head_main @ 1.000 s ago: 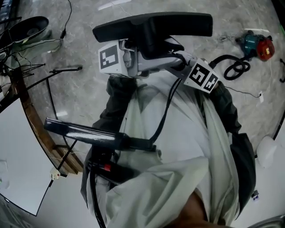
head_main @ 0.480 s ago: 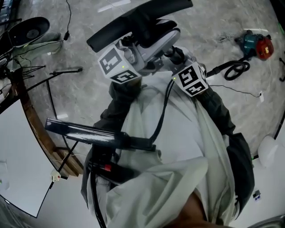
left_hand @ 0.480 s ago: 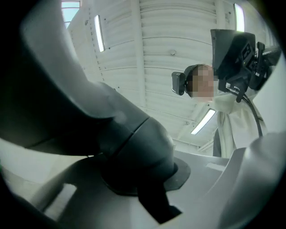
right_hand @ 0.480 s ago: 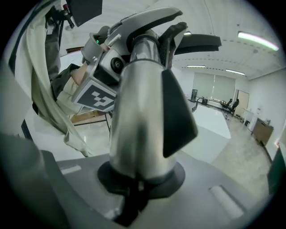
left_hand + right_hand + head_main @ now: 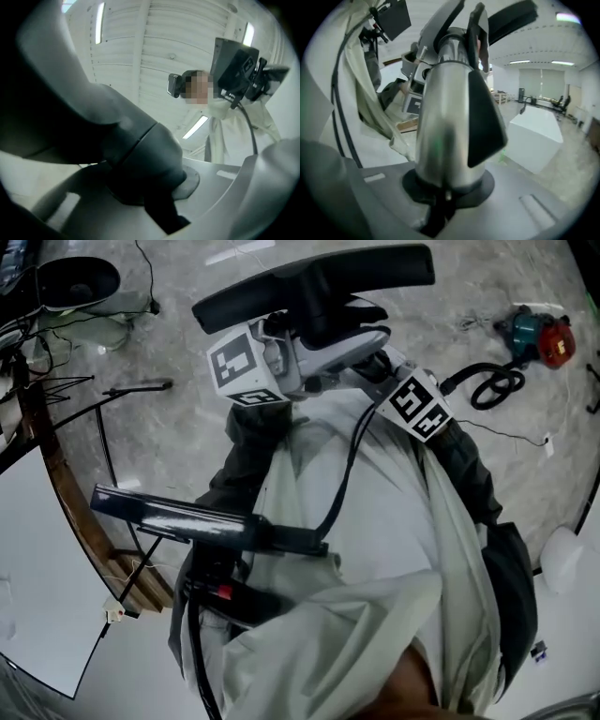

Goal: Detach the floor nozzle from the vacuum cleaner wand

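In the head view the black floor nozzle (image 5: 314,282) is held up in front of the person, lying almost level. My left gripper (image 5: 319,341) comes in from the left with its marker cube beside it. It is shut on the nozzle's dark neck (image 5: 140,157), which fills the left gripper view between the jaws of that gripper (image 5: 157,190). My right gripper (image 5: 375,362) comes in from the right. It is shut on the silver wand tube (image 5: 440,131), which stands up from the jaws of that gripper (image 5: 440,199) with a black clip (image 5: 485,122) on its side.
On the marble floor lie a green and red power tool (image 5: 536,334) and a looped black cable (image 5: 492,385). A wood-edged white table (image 5: 56,474) stands at the left. A black bar-shaped device (image 5: 187,519) hangs by the person's white coat (image 5: 394,549).
Half a second ago the nozzle was tilted, right end up, and both grippers sat further left. Now it lies almost level again, as one second ago. Both grips are unchanged.
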The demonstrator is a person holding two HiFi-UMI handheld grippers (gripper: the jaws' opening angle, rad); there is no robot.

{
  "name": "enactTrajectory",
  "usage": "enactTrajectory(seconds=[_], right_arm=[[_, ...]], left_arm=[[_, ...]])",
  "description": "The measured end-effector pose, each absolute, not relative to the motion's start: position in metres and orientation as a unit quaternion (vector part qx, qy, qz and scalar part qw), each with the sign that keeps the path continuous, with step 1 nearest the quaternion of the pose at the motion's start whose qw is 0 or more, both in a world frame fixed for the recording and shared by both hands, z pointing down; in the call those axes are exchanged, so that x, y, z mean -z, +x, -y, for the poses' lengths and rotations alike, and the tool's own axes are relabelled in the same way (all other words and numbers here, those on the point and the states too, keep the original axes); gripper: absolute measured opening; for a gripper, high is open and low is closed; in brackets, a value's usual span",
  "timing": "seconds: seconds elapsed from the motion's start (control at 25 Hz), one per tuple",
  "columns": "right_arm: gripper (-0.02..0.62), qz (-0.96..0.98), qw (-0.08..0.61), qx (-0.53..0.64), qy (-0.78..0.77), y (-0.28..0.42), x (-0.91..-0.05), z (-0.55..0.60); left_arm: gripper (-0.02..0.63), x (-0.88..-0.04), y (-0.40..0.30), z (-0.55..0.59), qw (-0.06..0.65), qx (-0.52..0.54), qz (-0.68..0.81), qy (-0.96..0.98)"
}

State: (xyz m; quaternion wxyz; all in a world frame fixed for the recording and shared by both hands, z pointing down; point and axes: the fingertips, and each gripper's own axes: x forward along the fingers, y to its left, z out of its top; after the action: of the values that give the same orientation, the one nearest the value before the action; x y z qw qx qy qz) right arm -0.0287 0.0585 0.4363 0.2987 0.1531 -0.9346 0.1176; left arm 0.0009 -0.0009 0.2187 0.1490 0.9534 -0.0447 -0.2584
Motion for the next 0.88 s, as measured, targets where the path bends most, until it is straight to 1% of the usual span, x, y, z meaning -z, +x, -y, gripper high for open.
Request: enactTrajectory(seconds=[0.12, 0.2, 0.28, 0.36, 0.4, 0.48, 0.6, 0.76, 0.88], right_arm=[[0.044, 0.914, 0.319, -0.102, 0.228, -0.026, -0.439, -0.044], [0.044, 0.915, 0.322, -0.099, 0.224, -0.030, -0.439, -0.045], [0.044, 0.931, 0.310, -0.097, 0.165, -0.036, -0.435, -0.061], [0.044, 0.949, 0.291, -0.097, 0.080, -0.036, -0.432, -0.086], [0.044, 0.953, 0.281, -0.099, 0.053, -0.031, -0.431, -0.095], [0.044, 0.955, 0.269, -0.110, 0.056, -0.017, -0.431, -0.097], [0.044, 0.945, 0.271, -0.133, 0.128, -0.001, -0.437, -0.074], [0.046, 0.928, 0.296, -0.141, 0.179, 0.011, -0.453, -0.052], [0.048, 0.927, 0.293, -0.134, 0.190, 0.015, -0.449, -0.044]], left_arm=[[0.074, -0.224, -0.004, 0.016, 0.142, 0.233, 0.128, 0.954], [0.074, -0.224, -0.009, 0.016, 0.145, 0.236, 0.136, 0.951], [0.074, -0.215, -0.015, -0.005, 0.153, 0.270, 0.050, 0.949], [0.074, -0.197, -0.031, -0.028, 0.170, 0.332, -0.063, 0.926], [0.074, -0.188, -0.043, -0.032, 0.170, 0.360, -0.090, 0.913], [0.074, -0.181, -0.064, -0.023, 0.148, 0.384, -0.067, 0.909], [0.074, -0.198, -0.076, 0.010, 0.128, 0.328, 0.041, 0.935], [0.074, -0.267, -0.068, 0.041, 0.155, 0.171, 0.172, 0.957], [0.074, -0.321, -0.060, 0.041, 0.180, 0.067, 0.227, 0.955]])
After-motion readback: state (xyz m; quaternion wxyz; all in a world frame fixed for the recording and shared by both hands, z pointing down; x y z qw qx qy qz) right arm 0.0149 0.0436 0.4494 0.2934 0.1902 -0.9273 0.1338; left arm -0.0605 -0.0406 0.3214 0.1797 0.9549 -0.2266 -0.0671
